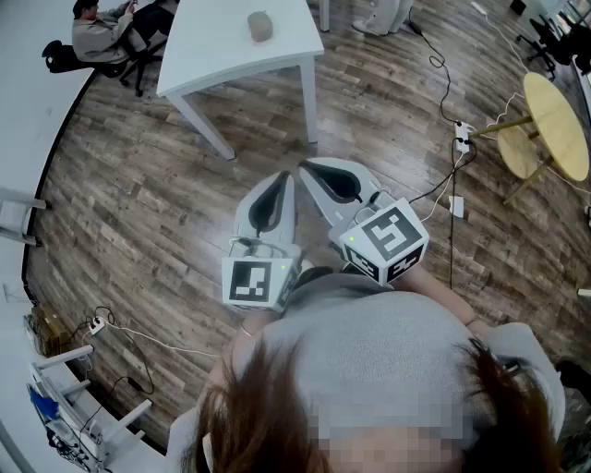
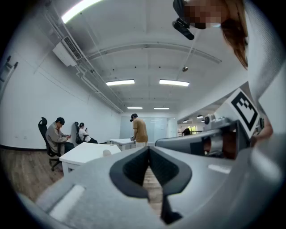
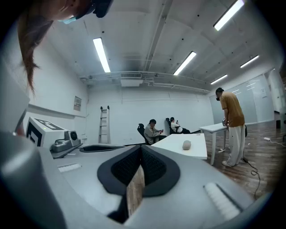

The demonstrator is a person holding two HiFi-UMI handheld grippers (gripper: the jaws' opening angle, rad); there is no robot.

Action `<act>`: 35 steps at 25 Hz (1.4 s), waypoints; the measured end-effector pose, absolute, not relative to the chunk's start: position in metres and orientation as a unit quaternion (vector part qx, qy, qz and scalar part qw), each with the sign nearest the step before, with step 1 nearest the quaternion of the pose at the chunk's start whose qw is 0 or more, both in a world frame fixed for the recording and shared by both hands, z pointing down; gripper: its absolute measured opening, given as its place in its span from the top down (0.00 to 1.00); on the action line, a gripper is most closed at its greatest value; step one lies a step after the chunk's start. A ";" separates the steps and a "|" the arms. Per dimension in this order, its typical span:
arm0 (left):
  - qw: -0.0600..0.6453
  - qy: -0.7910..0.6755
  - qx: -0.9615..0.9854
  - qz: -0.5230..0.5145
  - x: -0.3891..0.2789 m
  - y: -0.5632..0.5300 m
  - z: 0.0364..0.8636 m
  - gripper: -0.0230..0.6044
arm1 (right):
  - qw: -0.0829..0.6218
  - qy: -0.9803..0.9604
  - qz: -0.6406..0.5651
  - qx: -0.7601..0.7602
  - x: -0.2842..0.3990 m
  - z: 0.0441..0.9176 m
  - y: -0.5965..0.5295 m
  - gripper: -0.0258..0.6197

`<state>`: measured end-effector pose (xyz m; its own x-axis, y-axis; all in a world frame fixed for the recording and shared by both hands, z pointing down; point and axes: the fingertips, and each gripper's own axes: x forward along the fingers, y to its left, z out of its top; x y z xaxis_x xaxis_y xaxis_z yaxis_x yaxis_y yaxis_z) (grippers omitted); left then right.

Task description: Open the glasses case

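Glasses case [image 1: 260,26]: one small, rounded, pebble-shaped thing in a dull grey-beige, lying alone on a white table [image 1: 212,55] well ahead of me and well apart from both my tools. I cannot tell whether its lid is up.

I hold two grippers side by side, both of smooth pale grey plastic with black ribbed pads and a cube of black-and-white square markers at the back. My left gripper [image 1: 288,175] has its jaws pressed together with nothing between them. My right gripper [image 1: 303,166] is likewise closed and empty. Their tips lie near each other, pointing roughly level toward the table.

The table is plain and flat-topped on straight square legs. A second, round table [image 1: 554,120] of pale wood stands off to my right.

The floor [image 1: 138,212] is dark wood-grain plank, with cables [image 1: 443,83] trailing across it. The room is large and white-walled, lit by long ceiling strip lights [image 3: 102,54]. Two people sit in black office chairs [image 3: 154,132] by the far wall, one person stands [image 3: 232,127] at another white table, and one ladder [image 3: 103,125] leans on the wall.
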<state>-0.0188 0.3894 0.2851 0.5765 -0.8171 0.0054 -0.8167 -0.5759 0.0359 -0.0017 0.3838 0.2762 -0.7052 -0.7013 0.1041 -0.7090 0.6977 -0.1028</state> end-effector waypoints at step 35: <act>0.020 -0.497 0.868 0.005 0.025 0.390 0.301 0.96 | 0.029 -0.931 0.069 0.358 0.050 0.287 0.386 0.95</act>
<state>0.0254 0.3897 0.3010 0.5064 -0.8619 0.0281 -0.8622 -0.5056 0.0310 0.0499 0.3860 0.2871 -0.7414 -0.6632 0.1024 -0.6711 0.7336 -0.1072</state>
